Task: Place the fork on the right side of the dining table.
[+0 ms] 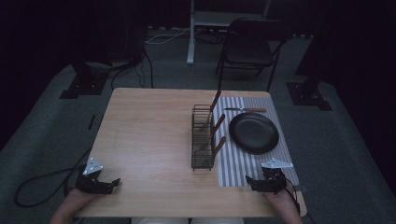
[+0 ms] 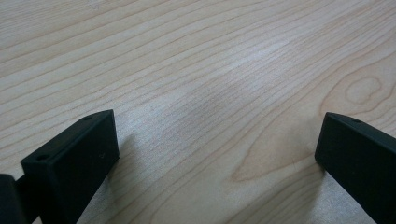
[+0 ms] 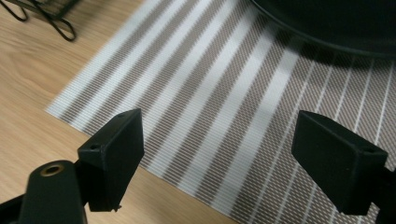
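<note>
Dim floor surrounds the wooden surface [image 1: 149,135]; from above, the right hand-held gripper [image 1: 256,183] hovers at the striped mat [image 1: 238,163], near the black plate [image 1: 254,132]. Left hand-held gripper [image 2: 217,154] gapes empty over bare wood. Right gripper view: jaws wide apart, empty, plate [image 3: 336,21] ahead.

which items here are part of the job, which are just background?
In play:
- black wire cutlery rack holding wooden-handled utensils
- black round plate
- wooden-handled knife beyond the plate
- grey-and-white striped placemat
- left gripper and right gripper, both open, holding nothing

Lying about:
- dark folding chair
- floor cables
- white stand base
</note>
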The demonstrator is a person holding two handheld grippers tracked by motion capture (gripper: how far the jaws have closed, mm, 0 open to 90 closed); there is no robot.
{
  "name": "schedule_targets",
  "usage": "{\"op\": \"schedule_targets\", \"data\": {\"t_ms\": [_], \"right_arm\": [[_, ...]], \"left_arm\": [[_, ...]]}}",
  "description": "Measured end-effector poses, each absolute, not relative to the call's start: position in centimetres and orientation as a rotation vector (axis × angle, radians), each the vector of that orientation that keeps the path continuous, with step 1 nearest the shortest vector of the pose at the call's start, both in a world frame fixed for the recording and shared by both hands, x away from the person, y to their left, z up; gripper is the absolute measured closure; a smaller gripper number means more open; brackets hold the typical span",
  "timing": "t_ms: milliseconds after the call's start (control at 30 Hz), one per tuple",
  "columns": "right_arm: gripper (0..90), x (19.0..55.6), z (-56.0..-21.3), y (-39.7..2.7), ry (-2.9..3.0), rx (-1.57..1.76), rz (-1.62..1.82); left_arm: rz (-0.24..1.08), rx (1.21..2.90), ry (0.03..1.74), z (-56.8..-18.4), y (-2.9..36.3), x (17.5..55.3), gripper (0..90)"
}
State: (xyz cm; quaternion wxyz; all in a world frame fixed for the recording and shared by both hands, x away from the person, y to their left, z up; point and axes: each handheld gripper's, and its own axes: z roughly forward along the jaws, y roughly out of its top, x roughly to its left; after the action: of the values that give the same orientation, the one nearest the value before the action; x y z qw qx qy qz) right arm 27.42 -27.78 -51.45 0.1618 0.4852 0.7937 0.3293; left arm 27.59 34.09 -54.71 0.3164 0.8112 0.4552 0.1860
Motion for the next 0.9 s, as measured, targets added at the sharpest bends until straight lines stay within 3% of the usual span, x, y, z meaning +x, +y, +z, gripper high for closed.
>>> {"op": "schedule_targets", "data": {"t_ms": [900], "right_arm": [[23.7, 26.9, -44.6, -21.8, 2.248, 1.202, 1.165]], "left_arm": [[0.490, 2.136, 1.199, -54.7, 34.1, 27.6, 0.0]]}}
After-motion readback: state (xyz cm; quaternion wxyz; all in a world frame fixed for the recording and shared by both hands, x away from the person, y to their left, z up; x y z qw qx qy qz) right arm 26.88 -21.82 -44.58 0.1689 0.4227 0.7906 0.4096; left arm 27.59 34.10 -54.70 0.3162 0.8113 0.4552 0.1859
